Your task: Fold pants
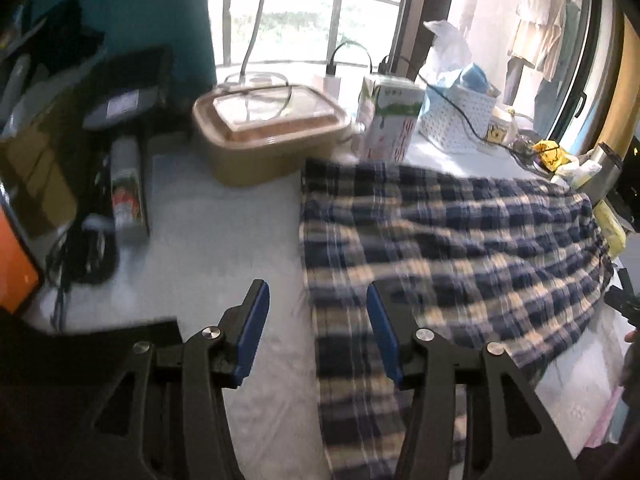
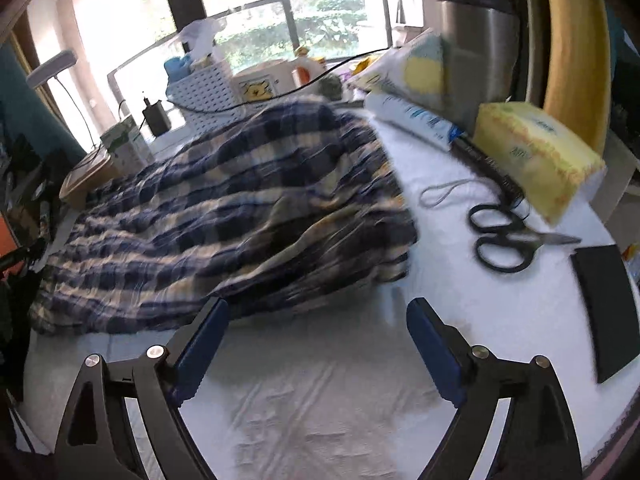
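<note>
While both the left gripper [image 1: 316, 296] and right gripper [image 2: 318, 312] gape empty, the plaid pants [image 2: 224, 216] lie just beyond their tips.

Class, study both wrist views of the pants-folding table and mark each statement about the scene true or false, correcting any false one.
1. Both claws are open and hold nothing. True: left claw, right claw.
2. The plaid pants hang from a hook. False: they lie spread on the white table cover.
3. Black-handled scissors lie to the right of the pants. True.
4. The yellow tissue pack lies on top of the pants. False: it sits apart, beside the scissors.
</note>
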### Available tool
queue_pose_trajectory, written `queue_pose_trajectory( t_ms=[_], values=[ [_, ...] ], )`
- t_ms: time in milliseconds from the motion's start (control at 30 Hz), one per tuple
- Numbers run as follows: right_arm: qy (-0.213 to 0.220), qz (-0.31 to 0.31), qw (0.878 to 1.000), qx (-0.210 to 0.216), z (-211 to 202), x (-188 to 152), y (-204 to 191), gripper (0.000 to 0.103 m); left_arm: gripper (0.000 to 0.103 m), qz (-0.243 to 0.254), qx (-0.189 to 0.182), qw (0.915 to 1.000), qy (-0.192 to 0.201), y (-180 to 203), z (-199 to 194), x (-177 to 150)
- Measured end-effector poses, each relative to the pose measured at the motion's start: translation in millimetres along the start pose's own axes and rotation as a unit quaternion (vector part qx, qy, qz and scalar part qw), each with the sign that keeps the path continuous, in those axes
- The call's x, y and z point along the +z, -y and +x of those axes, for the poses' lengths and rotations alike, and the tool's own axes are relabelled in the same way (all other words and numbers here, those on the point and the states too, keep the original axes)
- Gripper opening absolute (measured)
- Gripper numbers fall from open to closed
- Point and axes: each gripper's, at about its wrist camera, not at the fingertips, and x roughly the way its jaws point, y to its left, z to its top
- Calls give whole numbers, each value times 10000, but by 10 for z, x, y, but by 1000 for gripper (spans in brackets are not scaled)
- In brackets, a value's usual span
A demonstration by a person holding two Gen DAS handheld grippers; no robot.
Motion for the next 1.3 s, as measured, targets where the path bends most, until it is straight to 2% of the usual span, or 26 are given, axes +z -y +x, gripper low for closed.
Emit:
queue_pose_trajectory(
  t_ms=[133, 267, 400, 533, 567, 600, 667, 700, 767, 800, 933, 1100, 1300],
  values=[
    [-38, 153, 9996, 248, 101, -14, -61, 92, 51, -177, 67, 9998, 12, -83, -82, -126],
    [2, 407, 9983, 424, 181, 109, -23, 92, 51, -462, 83, 9989, -1, -162, -108, -223],
    [136, 954, 9913, 895, 298, 266, 134, 92, 51, -593, 82, 9979, -227, -148, 5, -339],
    [212, 1408, 9824, 1208, 404, 400, 246, 91, 51, -658, 30, 9975, -257, -112, 14, -388],
    [259, 1469, 9810, 1237, 433, 429, 255, 80, 51, -664, 28, 9974, -266, -100, 18, -391],
    [273, 1534, 9801, 1233, 468, 443, 265, 49, 51, -671, 29, 9974, -274, -92, 22, -391],
    [126, 1879, 9721, 1395, 610, 446, 343, 22, 51, -672, 8, 9973, -285, -85, 22, -383],
    [162, 2085, 9660, 1522, 645, 448, 404, 17, 51, -645, -4, 9975, -298, -68, 21, -374],
    [251, 2196, 9618, 1614, 637, 475, 464, 12, 51, -602, -37, 9977, -319, -54, 13, -351],
    [354, 2148, 9640, 1526, 594, 500, 474, 8, 51, -567, -75, 9978, -322, -42, -3, -346],
    [685, 1806, 9733, 1242, 371, 688, 510, 7, 51, -455, -169, 9984, -276, 1, -67, -338],
    [1044, 1474, 9786, 990, 98, 923, 470, 6, 51, -466, -315, 9982, -196, 5, -125, -363],
    [1316, 653, 9854, 858, -200, 1129, -42, 6, 51, -588, -402, 9974, -144, -85, -165, -418]
  ],
)
